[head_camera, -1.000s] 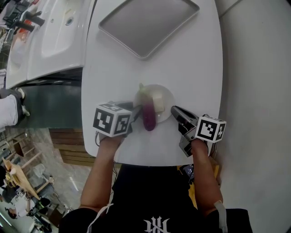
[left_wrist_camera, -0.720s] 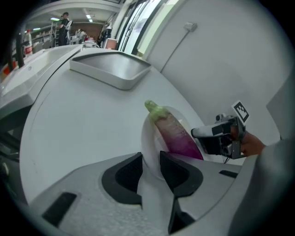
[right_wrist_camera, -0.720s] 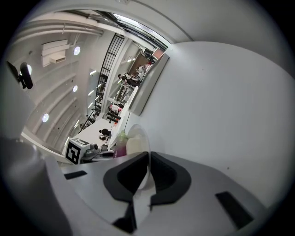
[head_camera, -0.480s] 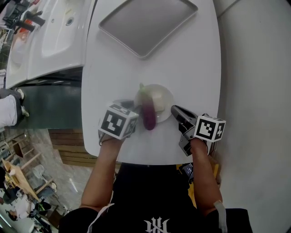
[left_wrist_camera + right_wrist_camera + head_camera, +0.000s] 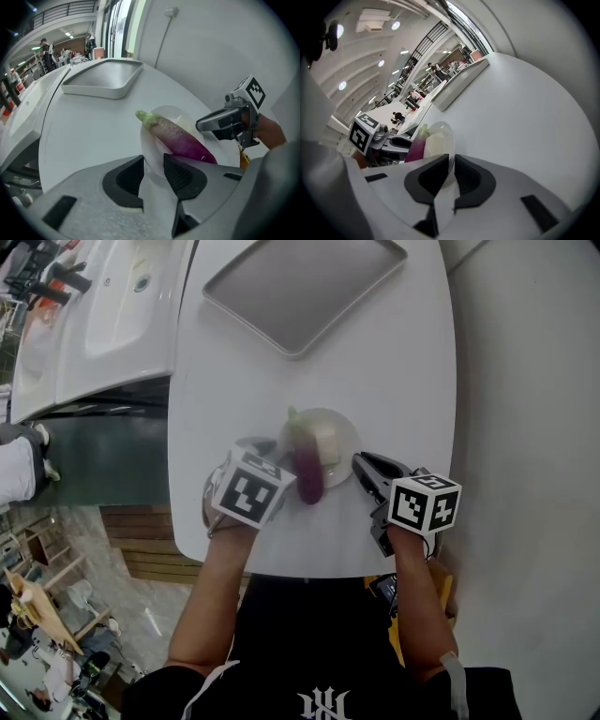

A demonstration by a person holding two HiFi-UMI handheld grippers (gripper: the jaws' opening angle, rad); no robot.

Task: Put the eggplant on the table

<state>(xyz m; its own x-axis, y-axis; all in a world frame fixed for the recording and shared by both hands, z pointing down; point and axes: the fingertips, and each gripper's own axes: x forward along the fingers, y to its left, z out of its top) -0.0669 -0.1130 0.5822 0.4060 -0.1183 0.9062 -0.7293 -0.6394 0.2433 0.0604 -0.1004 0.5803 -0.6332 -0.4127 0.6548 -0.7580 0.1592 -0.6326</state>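
head view looks steeply down — gripper views sit low, close, sharing the eggplant (image 5: pixel 307 481)

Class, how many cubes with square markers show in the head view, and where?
2. One cube tops the left gripper, whose tongs are opening about the plate's rim; the other tops the right gripper, right of the plate. None seems hidden.

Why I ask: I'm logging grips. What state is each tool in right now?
Left tool: jaws opening, with the plate rim between them, not gripped.
Right tool: closed on the plate rim.
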